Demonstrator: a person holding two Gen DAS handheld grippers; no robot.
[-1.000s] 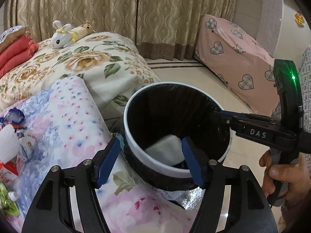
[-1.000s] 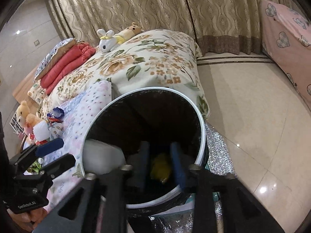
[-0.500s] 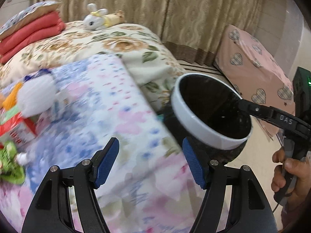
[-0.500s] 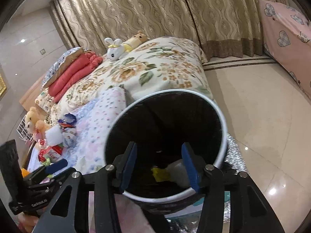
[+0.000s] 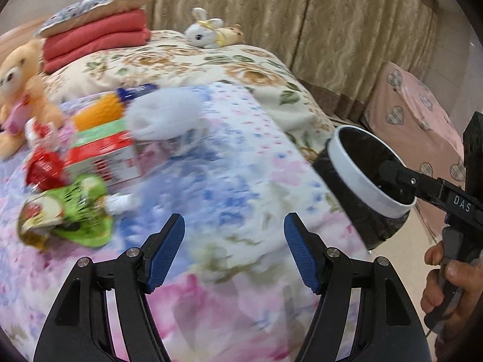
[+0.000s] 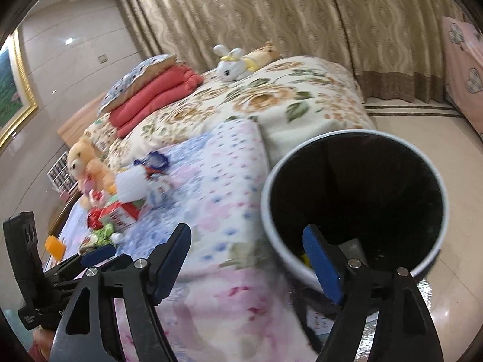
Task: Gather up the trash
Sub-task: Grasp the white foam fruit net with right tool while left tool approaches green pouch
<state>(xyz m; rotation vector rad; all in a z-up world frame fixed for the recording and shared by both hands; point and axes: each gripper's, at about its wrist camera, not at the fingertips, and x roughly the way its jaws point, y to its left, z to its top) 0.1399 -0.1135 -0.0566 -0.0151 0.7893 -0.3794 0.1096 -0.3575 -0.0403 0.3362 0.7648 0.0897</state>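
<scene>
A white-rimmed bin with a black liner point(image 5: 359, 169) stands beside the bed; it also shows in the right wrist view point(image 6: 356, 202), with yellow trash inside. Trash lies on the floral blanket: a green wrapper point(image 5: 75, 214), a red wrapper point(image 5: 45, 169), a red-and-white box point(image 5: 102, 157), a white wad point(image 5: 163, 114) and an orange packet point(image 5: 99, 110). My left gripper point(image 5: 234, 250) is open and empty above the blanket, right of the trash. My right gripper point(image 6: 247, 259) is open and empty at the bin's near rim.
A teddy bear point(image 5: 18, 90) sits left of the trash. Folded red blankets point(image 5: 96, 39) and a toy rabbit point(image 5: 208, 31) lie farther back on the bed. A pink heart-patterned cover point(image 5: 416, 120) stands past the bin. Curtains close the back.
My left gripper swung left from over the bin to over the blanket, toward the trash pile. My right gripper opened, dropped its yellow piece in the bin and pulled back left.
</scene>
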